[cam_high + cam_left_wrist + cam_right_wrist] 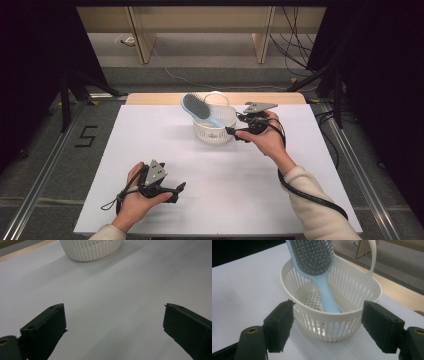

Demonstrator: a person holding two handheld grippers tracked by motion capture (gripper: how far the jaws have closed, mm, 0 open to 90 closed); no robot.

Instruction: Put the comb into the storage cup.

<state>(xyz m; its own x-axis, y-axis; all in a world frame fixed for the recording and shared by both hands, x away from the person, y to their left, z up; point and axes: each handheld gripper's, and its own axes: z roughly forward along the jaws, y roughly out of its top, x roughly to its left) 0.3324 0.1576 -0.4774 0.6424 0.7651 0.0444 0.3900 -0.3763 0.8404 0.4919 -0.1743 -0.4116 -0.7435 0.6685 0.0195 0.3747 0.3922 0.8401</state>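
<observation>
High view: white basket mid-table, brush standing in it, head leaning out over the far-left rim. Right gripper view adds detail: blue handle down inside the basket, bristles of the brush facing the camera. Right tongs spread wide just before the basket wall, gripping nothing. Left tongs wide apart over bare table, well away from the basket.

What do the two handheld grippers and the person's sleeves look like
Each hand holds a black gripper with two blocky black jaws. The left gripper and the right gripper each carry a grey three-cornered plate on top and trail a thick black cable. Brass-coloured rivets sit at the jaw bases. The person wears cream-coloured long sleeves.
</observation>
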